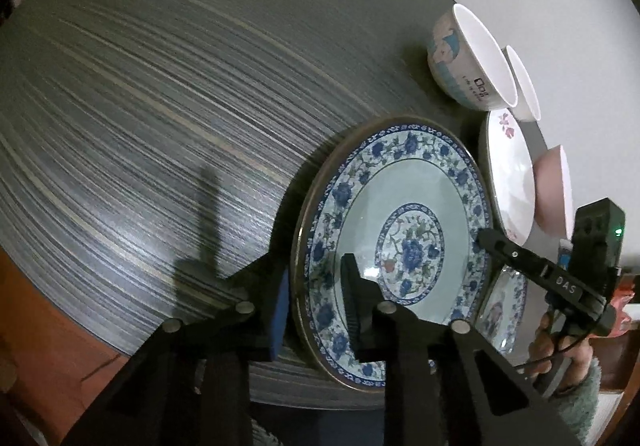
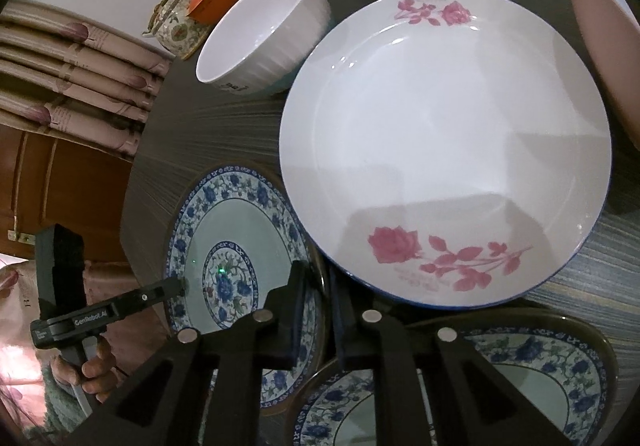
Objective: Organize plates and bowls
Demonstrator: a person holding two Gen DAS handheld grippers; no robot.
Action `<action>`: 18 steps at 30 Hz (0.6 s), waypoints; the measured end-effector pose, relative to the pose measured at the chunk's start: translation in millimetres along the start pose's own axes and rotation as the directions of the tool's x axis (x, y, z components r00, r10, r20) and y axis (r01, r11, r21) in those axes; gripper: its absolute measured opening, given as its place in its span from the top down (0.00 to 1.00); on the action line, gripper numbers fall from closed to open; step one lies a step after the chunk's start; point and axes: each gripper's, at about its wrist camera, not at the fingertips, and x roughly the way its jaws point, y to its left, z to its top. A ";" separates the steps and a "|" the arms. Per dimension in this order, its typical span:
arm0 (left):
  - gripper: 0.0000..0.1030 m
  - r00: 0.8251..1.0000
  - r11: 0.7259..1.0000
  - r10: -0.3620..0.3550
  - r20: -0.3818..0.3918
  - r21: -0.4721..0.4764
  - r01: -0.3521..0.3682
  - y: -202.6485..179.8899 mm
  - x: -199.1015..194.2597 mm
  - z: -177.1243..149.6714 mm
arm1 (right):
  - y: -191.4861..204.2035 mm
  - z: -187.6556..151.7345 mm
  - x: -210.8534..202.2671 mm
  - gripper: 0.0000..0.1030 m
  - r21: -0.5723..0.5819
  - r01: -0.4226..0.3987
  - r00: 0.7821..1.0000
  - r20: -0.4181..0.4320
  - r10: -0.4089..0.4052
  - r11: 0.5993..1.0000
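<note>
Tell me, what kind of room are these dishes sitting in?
Most likely a home dining room. A round dark wood-grain table carries everyday crockery: a blue-and-white floral plate, a rose-patterned white plate and a cartoon-printed bowl. A floral teapot stands at the wall.

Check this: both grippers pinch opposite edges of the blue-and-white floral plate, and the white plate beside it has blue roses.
Not quite: the roses on the white plate are pink, not blue, as the right wrist view shows. The left gripper and right gripper do pinch opposite edges of the blue-and-white floral plate.
</note>
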 end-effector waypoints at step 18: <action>0.83 0.984 0.989 0.124 0.131 0.061 -0.133 17.5 -26.1 15.9 | 31.2 -29.1 2.3 0.89 0.003 -0.020 0.999 0.033 0.020 1.000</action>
